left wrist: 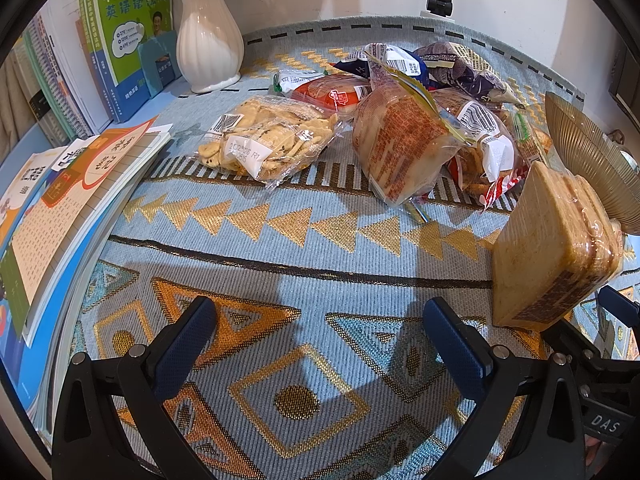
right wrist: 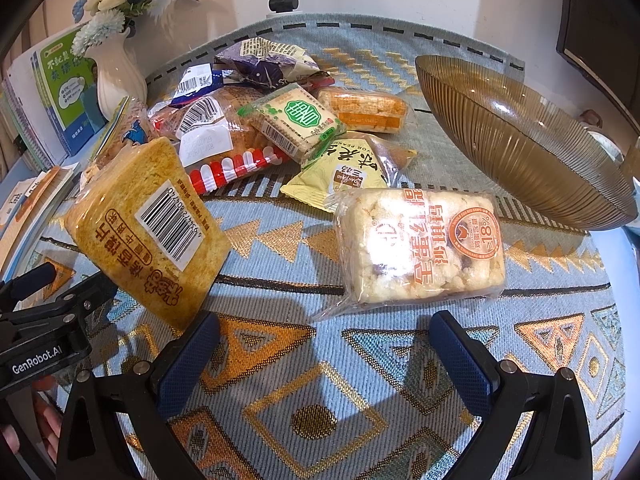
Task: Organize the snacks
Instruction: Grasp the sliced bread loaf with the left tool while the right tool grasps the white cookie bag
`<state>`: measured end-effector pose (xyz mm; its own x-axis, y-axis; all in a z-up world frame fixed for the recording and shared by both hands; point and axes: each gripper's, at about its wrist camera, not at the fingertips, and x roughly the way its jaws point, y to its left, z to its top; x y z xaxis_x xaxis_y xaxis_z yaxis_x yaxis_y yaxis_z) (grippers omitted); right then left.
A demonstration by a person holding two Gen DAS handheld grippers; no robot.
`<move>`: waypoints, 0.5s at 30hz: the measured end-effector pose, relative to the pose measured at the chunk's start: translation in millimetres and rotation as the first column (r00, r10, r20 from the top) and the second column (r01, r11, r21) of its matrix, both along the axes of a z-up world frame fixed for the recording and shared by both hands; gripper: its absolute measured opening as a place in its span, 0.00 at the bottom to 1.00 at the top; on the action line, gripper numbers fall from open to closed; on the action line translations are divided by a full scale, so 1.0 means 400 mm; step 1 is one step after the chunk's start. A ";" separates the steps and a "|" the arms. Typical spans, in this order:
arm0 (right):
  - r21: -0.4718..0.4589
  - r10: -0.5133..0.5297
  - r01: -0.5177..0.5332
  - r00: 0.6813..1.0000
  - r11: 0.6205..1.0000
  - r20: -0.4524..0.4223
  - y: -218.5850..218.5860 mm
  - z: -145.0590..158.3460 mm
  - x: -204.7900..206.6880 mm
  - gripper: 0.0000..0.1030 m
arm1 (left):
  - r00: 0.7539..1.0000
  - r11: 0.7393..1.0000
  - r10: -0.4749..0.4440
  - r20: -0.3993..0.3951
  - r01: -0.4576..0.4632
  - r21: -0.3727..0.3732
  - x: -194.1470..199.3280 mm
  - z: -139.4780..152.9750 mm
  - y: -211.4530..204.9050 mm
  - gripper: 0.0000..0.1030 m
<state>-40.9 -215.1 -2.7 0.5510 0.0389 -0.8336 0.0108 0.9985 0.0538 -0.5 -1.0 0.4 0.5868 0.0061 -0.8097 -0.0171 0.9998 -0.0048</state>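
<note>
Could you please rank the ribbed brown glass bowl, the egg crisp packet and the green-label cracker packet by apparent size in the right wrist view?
1. Ribbed brown glass bowl, largest.
2. Egg crisp packet.
3. Green-label cracker packet, smallest, though it lies farther from the camera, so its true size is unsure.

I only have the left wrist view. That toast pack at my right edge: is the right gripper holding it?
Observer: No. The right gripper has its jaws wide open and empty. The toast pack is tilted just outside them, on their left.
Operator: What's ahead of those jaws?
Observer: A clear-wrapped puffed egg crisp pack, lying flat on the tablecloth just beyond them.
Operator: Anything in the bowl? I only see part of it.
Observer: The brown ribbed bowl shows nothing inside. It sits beyond that pack, to the right.
</note>
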 end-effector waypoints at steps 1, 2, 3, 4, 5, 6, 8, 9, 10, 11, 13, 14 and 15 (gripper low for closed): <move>0.000 0.014 -0.014 1.000 1.000 -0.001 -0.001 0.001 -0.005 1.00 | 1.000 1.000 0.000 0.000 0.000 0.000 0.000 0.000 0.000 1.00; -0.002 0.025 -0.025 1.000 1.000 -0.002 -0.001 0.001 -0.011 1.00 | 1.000 1.000 0.000 0.000 0.000 0.000 0.000 0.000 0.000 1.00; 0.002 0.038 -0.038 0.999 0.999 0.000 -0.002 0.002 -0.018 1.00 | 1.000 1.000 -0.001 0.000 0.001 -0.001 -0.001 0.000 0.000 1.00; 0.013 0.053 -0.053 0.999 0.999 0.002 -0.007 0.004 -0.027 1.00 | 1.000 1.000 -0.006 -0.001 0.006 0.001 0.004 0.001 0.001 1.00; 0.039 0.074 -0.074 0.997 0.996 0.015 -0.018 0.008 -0.041 1.00 | 1.000 1.000 -0.015 -0.004 0.015 0.002 0.007 0.001 0.003 1.00; 0.073 0.086 -0.088 0.996 0.993 0.026 -0.032 0.012 -0.052 1.00 | 1.000 1.000 -0.016 -0.007 0.016 -0.002 -0.001 -0.002 0.010 1.00; 0.148 0.087 -0.092 0.995 0.985 0.042 -0.076 0.021 -0.072 1.00 | 1.000 1.000 -0.008 -0.014 0.007 -0.004 -0.011 -0.002 0.015 1.00; 0.164 0.074 -0.081 0.996 0.983 0.051 -0.097 0.027 -0.076 1.00 | 1.000 1.000 -0.014 -0.014 0.014 -0.008 -0.021 -0.001 0.012 1.00; 0.176 0.058 -0.069 0.996 0.982 0.063 -0.123 0.036 -0.079 1.00 | 1.000 0.999 -0.028 -0.013 0.027 -0.021 -0.030 0.003 0.002 1.00; 0.192 0.044 -0.059 0.996 0.980 0.081 -0.148 0.049 -0.080 1.00 | 0.999 0.998 -0.044 -0.010 0.044 -0.040 -0.039 0.006 -0.005 0.99; 0.222 0.047 -0.070 0.993 0.973 0.105 -0.179 0.069 -0.072 1.00 | 0.997 0.994 -0.076 0.008 0.076 -0.084 -0.052 0.027 -0.025 0.99; 0.221 0.052 -0.076 0.992 0.972 0.113 -0.192 0.078 -0.065 1.00 | 0.995 0.991 -0.092 0.021 0.094 -0.096 -0.059 0.040 -0.037 0.99; 0.208 0.053 -0.077 0.991 0.975 0.119 -0.200 0.084 -0.059 1.00 | 0.993 0.989 -0.112 0.037 0.115 -0.095 -0.065 0.055 -0.053 0.99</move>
<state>-64.5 -295.2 30.9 0.6310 0.2468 -0.7355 -0.0721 0.9626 0.2611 -26.7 -22.3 22.5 0.6048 -0.1394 -0.7841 0.0981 0.9901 -0.1003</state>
